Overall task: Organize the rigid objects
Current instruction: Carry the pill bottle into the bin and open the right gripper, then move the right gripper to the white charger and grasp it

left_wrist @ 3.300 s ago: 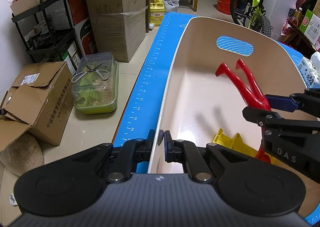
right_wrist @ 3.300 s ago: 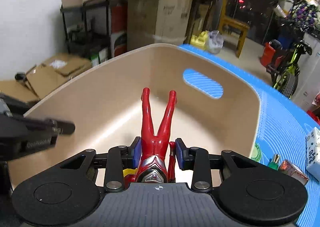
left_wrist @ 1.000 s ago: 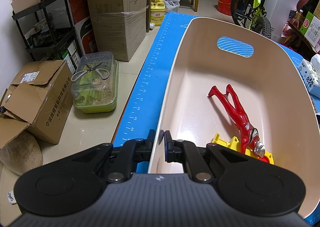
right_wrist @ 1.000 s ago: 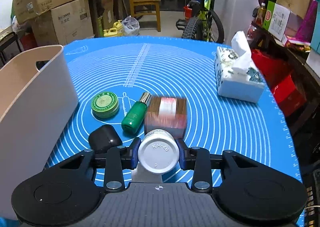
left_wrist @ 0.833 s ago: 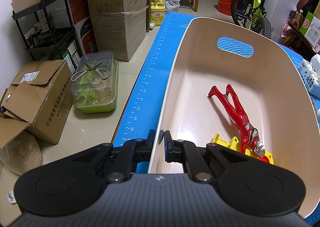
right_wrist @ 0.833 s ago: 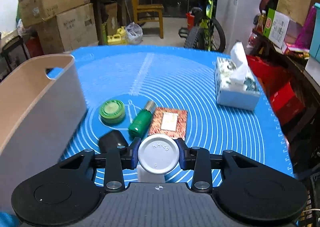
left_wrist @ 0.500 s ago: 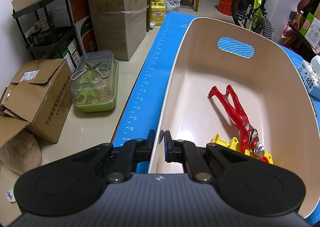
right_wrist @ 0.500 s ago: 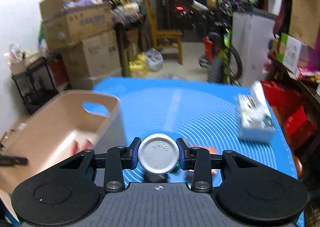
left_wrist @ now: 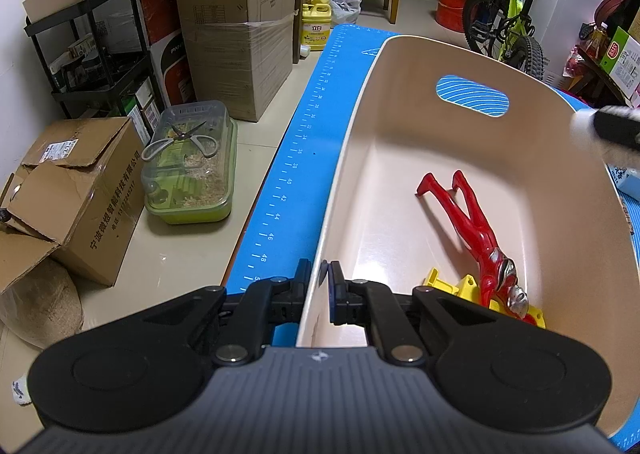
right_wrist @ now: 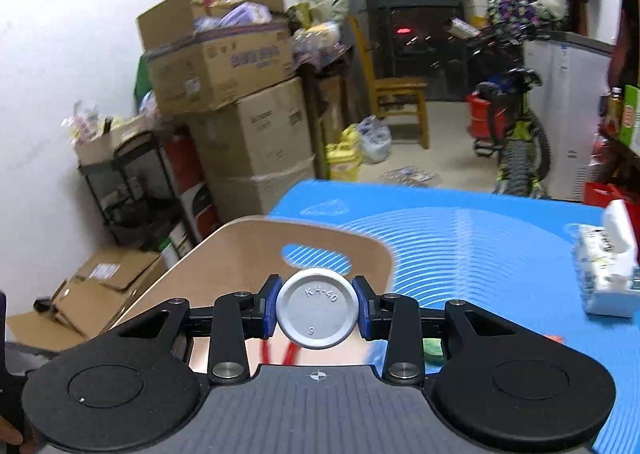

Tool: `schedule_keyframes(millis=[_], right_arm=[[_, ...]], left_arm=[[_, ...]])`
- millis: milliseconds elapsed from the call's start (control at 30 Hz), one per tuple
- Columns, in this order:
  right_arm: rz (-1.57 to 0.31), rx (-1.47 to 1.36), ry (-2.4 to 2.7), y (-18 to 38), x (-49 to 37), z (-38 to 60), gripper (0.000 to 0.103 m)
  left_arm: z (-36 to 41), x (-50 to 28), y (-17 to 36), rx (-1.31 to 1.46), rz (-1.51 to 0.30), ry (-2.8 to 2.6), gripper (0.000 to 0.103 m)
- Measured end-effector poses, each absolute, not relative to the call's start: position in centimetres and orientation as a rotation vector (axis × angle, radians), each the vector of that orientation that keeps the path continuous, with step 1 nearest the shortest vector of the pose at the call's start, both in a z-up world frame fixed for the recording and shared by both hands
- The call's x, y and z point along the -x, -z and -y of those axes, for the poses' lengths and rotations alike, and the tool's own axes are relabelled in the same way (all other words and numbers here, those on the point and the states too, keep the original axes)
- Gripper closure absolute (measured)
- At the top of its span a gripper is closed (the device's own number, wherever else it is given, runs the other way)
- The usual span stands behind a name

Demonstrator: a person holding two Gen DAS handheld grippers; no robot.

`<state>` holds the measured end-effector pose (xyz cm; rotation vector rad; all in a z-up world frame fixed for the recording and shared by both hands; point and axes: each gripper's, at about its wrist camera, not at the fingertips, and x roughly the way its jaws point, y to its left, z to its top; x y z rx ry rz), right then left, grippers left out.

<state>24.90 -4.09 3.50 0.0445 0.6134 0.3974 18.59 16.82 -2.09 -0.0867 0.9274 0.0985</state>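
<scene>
Hand-held gripper, right (right_wrist: 318, 314): clenched on a white bottle (right_wrist: 318, 312), gripped across its round cap and held above the near end of the beige bin (right_wrist: 244, 238). Hand-held gripper, left (left_wrist: 319, 284): clamped on the bin's near wall. Bin contents: red figure (left_wrist: 472, 230), yellow toy (left_wrist: 460, 288). The bottle is judged light, stiff and smooth, so a slip is possible; hold is best taken across the cap's sides. Bench is covered by a blue mat (right_wrist: 480, 238).
</scene>
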Motion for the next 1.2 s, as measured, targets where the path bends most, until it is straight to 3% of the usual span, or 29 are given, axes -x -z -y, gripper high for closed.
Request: schedule_keyframes(millis=[367, 633, 700, 967, 1033, 1067, 1200], right_arm=[[-0.806, 0.118, -0.483, 0.9, -24.8, -2.6, 0.059], [-0.849, 0.189, -0.472, 1.7, -24.7, -3.8, 0.058], [-0.838, 0.168, -0.477, 1.4, -24.6, -3.5, 0.052], [-0.788, 0.053, -0.469, -0.4, -24.1, -0.9, 0.052], [-0.774, 0.01, -0.453, -1.1, -24.0, 0.5, 0.043], [-0.756, -0.004, -0.445, -1.6, -23.9, 1.1, 0.032], [-0.698, -0.023, -0.409, -3.2, -23.6, 3.6, 0.03]], left_arm=[[-16.8, -18.6, 2.1, 0.088, -0.928, -0.099, 0.093], [-16.5, -18.5, 2.1, 0.089, -0.928, -0.098, 0.093], [-16.5, -18.5, 2.1, 0.091, -0.928, -0.099, 0.093], [-16.5, -18.6, 2.1, 0.093, -0.929, -0.098, 0.093], [-16.6, -18.6, 2.1, 0.093, -0.929, -0.098, 0.093], [-16.5, -18.6, 2.1, 0.093, -0.929, -0.098, 0.093], [-16.5, -18.6, 2.1, 0.094, -0.929, -0.098, 0.093]])
